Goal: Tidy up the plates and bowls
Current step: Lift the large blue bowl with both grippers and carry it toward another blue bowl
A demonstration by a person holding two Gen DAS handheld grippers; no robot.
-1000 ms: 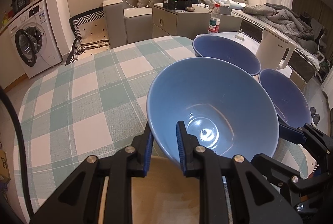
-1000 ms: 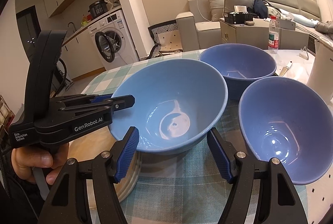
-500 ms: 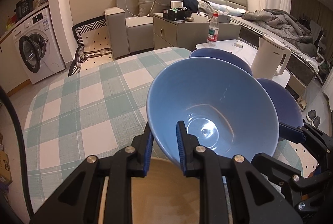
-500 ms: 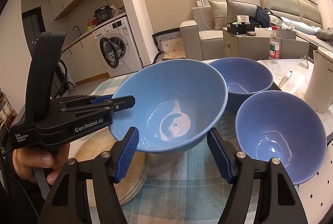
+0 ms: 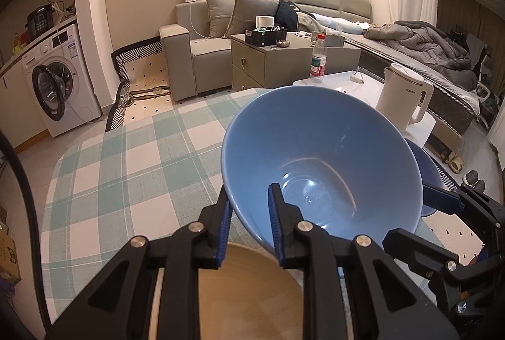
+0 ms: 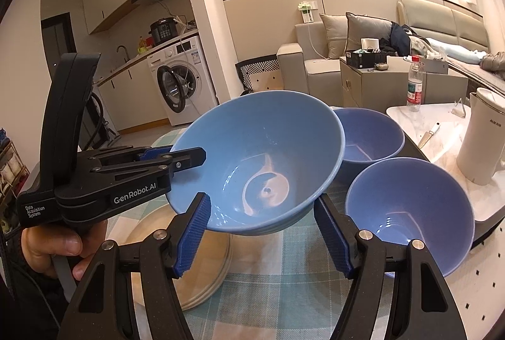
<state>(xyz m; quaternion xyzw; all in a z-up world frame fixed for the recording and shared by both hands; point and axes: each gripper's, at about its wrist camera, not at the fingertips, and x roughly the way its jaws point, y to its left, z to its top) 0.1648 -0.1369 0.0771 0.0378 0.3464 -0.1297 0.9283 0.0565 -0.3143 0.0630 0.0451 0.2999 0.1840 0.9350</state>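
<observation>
My left gripper [image 5: 249,226] is shut on the rim of a light blue bowl [image 5: 318,157] and holds it in the air, tilted, above a tan wooden plate [image 5: 252,292]. In the right wrist view the same bowl [image 6: 262,157] hangs above that plate [image 6: 202,264], with the left gripper [image 6: 186,158] pinching its left rim. My right gripper [image 6: 262,235] is open and empty, its fingers either side of the bowl's underside, not touching. Two darker blue bowls stand on the table: one far [image 6: 369,134], one near right [image 6: 410,207].
The table has a green and white checked cloth [image 5: 132,169]. A white kettle [image 6: 483,138], a knife [image 6: 429,131] and a water bottle [image 6: 414,84] stand on a white surface to the right. A sofa and a washing machine lie beyond.
The left gripper has lifted the light blue bowl higher off the table, and it tilts more. The right gripper has risen along with it, still open under the bowl.
</observation>
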